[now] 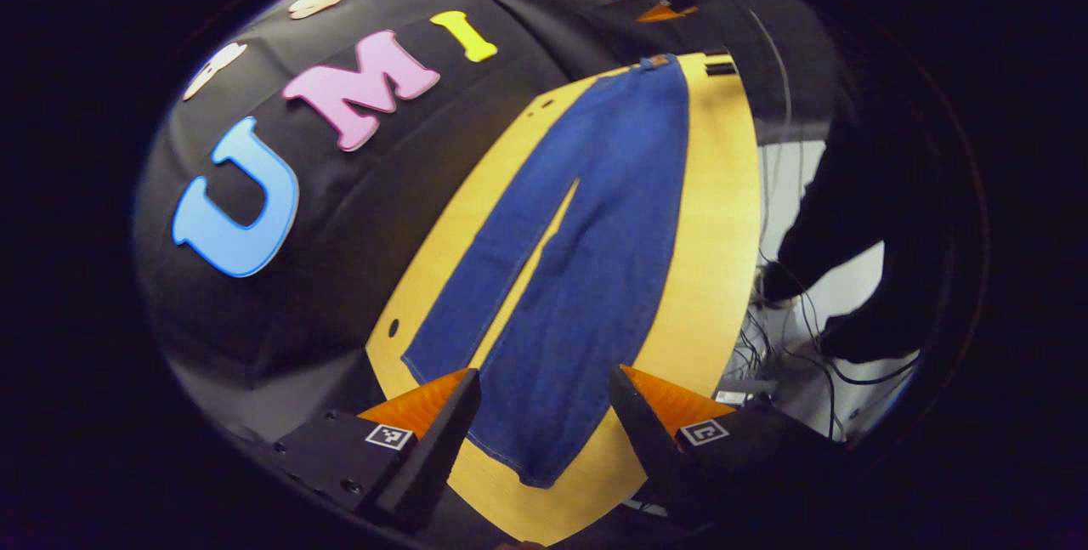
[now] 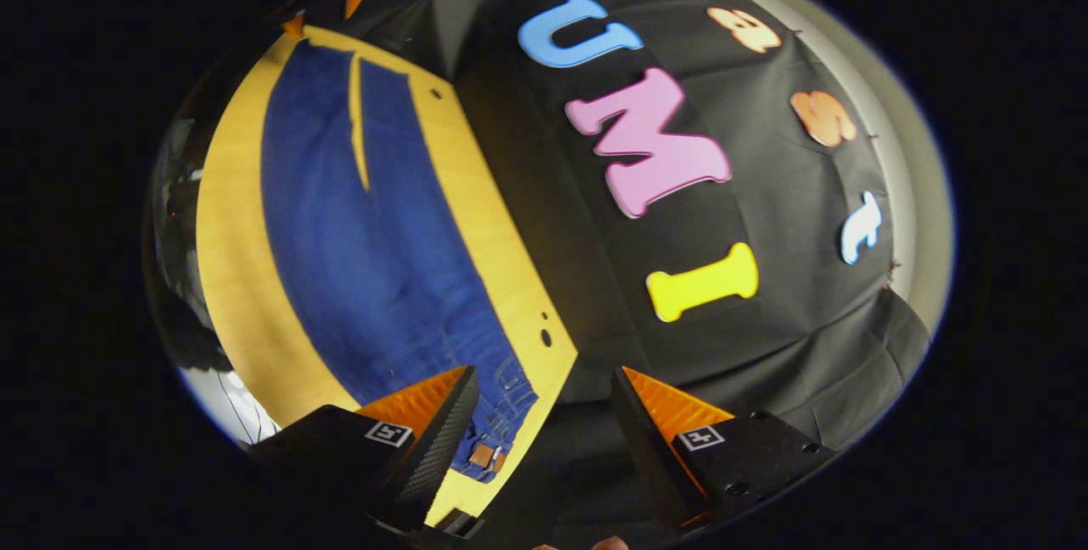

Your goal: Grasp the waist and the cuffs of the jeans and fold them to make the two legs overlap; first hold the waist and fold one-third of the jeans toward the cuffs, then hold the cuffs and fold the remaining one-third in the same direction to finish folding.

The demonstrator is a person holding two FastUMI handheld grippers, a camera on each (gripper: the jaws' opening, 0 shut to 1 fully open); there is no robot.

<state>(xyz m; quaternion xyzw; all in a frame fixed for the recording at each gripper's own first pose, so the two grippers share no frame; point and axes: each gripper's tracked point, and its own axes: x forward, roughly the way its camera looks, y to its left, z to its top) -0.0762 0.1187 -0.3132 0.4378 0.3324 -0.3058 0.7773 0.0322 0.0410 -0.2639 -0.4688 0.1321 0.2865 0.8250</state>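
One table (image 1: 718, 218): wooden top, my landmark, holding everything flat for folding.
Jeans (image 1: 595, 244): spread full length on the table, legs side by side, not yet overlapped.
My left claw (image 1: 544, 401): spread wide, hovering above the cuff end, gripping nothing.
My right claw (image 2: 544, 401): spread wide over the table's waist-end corner, waist (image 2: 497, 422) below, ready to pinch.
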